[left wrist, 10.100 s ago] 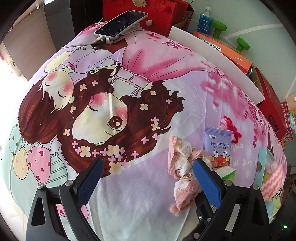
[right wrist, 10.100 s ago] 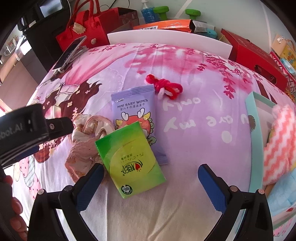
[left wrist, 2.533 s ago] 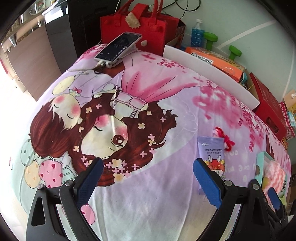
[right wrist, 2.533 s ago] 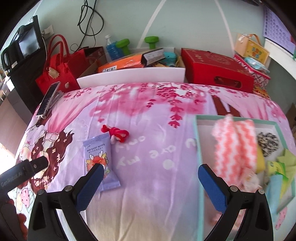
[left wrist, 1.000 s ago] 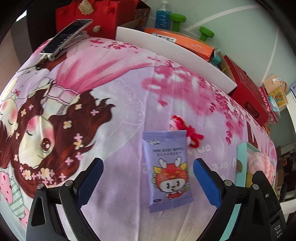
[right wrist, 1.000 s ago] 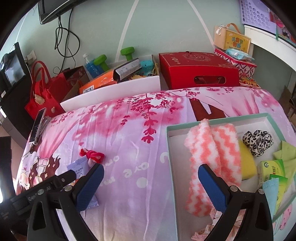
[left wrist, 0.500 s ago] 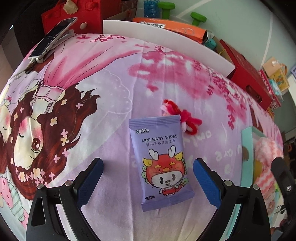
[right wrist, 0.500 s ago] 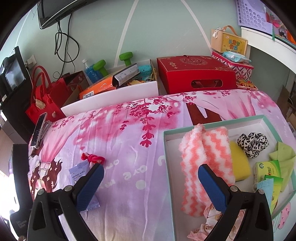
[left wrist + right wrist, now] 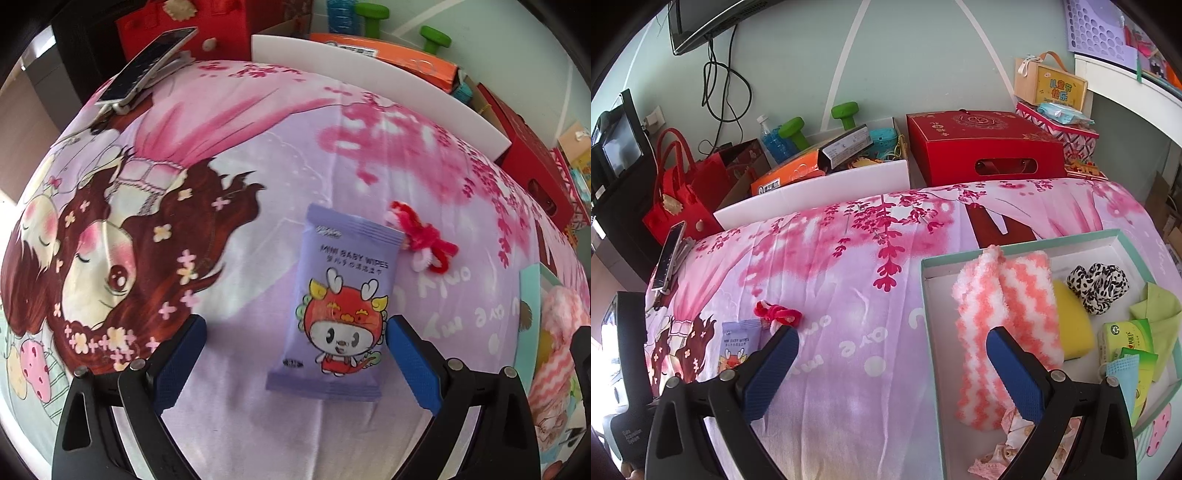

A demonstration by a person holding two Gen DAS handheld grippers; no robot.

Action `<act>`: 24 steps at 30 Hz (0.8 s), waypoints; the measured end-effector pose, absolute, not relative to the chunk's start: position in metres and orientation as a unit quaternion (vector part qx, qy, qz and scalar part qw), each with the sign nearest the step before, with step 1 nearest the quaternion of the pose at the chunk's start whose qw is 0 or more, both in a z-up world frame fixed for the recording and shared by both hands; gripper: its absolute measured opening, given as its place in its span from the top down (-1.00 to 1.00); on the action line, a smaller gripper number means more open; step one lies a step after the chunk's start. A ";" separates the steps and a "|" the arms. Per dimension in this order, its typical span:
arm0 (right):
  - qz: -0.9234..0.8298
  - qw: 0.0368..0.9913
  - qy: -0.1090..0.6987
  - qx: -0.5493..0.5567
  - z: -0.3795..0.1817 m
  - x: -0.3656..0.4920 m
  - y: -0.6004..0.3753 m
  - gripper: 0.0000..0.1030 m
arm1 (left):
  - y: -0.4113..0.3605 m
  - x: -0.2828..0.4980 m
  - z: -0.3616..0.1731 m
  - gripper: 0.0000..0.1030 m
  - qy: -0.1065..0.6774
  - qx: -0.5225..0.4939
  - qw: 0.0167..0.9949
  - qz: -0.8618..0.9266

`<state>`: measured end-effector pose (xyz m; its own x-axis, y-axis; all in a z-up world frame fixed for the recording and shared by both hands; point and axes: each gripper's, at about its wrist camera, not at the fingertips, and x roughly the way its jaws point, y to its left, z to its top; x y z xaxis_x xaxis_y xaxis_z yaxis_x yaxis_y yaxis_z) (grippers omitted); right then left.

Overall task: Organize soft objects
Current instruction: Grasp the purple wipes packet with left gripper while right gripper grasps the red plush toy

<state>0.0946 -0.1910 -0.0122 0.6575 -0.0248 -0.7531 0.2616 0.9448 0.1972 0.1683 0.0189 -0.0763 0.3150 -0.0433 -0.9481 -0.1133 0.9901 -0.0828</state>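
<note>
Nearest us, our left gripper [image 9: 295,354] is spread wide and empty, its blue pads [image 9: 181,354] on either side of the purple pack of baby wipes [image 9: 338,306], which lies flat on the cartoon-printed bedspread [image 9: 258,155] and is not yet touched. Just beyond the pack's far right corner, touching or nearly so, lies the red and pink hair tie [image 9: 424,243]. Our right gripper [image 9: 892,365] is also wide apart with nothing in it, hovering over the left edge of the mint-rimmed box [image 9: 929,295] at the right side of the bed.

Inside that box we already see the pink zigzag fluffy sock [image 9: 1004,314], a yellow sponge [image 9: 1071,321], a leopard scrunchie [image 9: 1097,280], a green cloth [image 9: 1156,306], the green tissue packs [image 9: 1126,339] and a bit of pink lacy fabric [image 9: 1015,443] at the near edge. We judge the sorting mostly done: only the wipes and the hair tie remain outside the box.

Farther off, a phone [image 9: 147,66] rests at the bed's far left corner, with a red bag [image 9: 679,199] beyond
</note>
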 end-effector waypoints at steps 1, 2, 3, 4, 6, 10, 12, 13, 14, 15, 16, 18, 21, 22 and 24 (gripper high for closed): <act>-0.079 0.899 0.405 0.146 -0.012 0.094 -0.190 -1.00 | 0.022 0.169 -0.076 -0.89 0.585 -0.072 0.808 0.024; -0.078 0.899 0.405 0.145 -0.012 0.094 -0.190 -1.00 | 0.024 0.169 -0.076 -0.88 0.583 -0.075 0.809 0.025; -0.078 0.899 0.405 0.145 -0.012 0.094 -0.189 -1.00 | 0.025 0.169 -0.074 -0.87 0.581 -0.076 0.810 0.025; -0.077 0.899 0.406 0.143 -0.013 0.095 -0.188 -1.00 | 0.026 0.169 -0.073 -0.86 0.577 -0.075 0.813 0.025; -0.076 0.899 0.408 0.140 -0.014 0.095 -0.186 -1.00 | 0.025 0.170 -0.071 -0.78 0.570 -0.074 0.818 0.021; -0.073 0.900 0.408 0.135 -0.014 0.096 -0.183 -1.00 | 0.025 0.171 -0.071 -0.58 0.573 -0.088 0.815 0.009; -0.070 0.901 0.408 0.132 -0.014 0.096 -0.181 -1.00 | 0.026 0.173 -0.071 -0.43 0.572 -0.089 0.815 0.008; -0.069 0.901 0.408 0.131 -0.014 0.096 -0.180 -1.00 | 0.027 0.172 -0.070 -0.36 0.570 -0.092 0.816 0.006; -0.067 0.901 0.408 0.129 -0.014 0.097 -0.179 -1.00 | 0.026 0.172 -0.069 -0.25 0.569 -0.095 0.817 0.004; -0.066 0.902 0.408 0.127 -0.014 0.097 -0.177 -1.00 | 0.027 0.171 -0.068 -0.18 0.568 -0.100 0.817 0.002; -0.064 0.902 0.408 0.126 -0.014 0.097 -0.176 -1.00 | 0.028 0.170 -0.067 -0.12 0.568 -0.103 0.816 -0.001; -0.059 0.903 0.409 0.121 -0.014 0.098 -0.171 -1.00 | 0.028 0.171 -0.066 -0.01 0.569 -0.109 0.815 -0.006; -0.055 0.904 0.409 0.111 -0.014 0.099 -0.164 -1.00 | 0.029 0.170 -0.063 0.02 0.568 -0.112 0.815 -0.005; -0.054 0.904 0.409 0.108 -0.014 0.099 -0.162 -1.00 | 0.032 0.170 -0.062 0.02 0.567 -0.116 0.816 -0.001; -0.052 0.904 0.410 0.105 -0.015 0.099 -0.159 -1.00 | 0.037 0.170 -0.060 0.03 0.563 -0.127 0.816 0.004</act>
<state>0.0993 -0.1594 -0.0146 0.6582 -0.0084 -0.7528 0.1801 0.9727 0.1466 0.1696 0.0371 -0.0604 0.3655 -0.1366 -0.9207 -0.1495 0.9677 -0.2030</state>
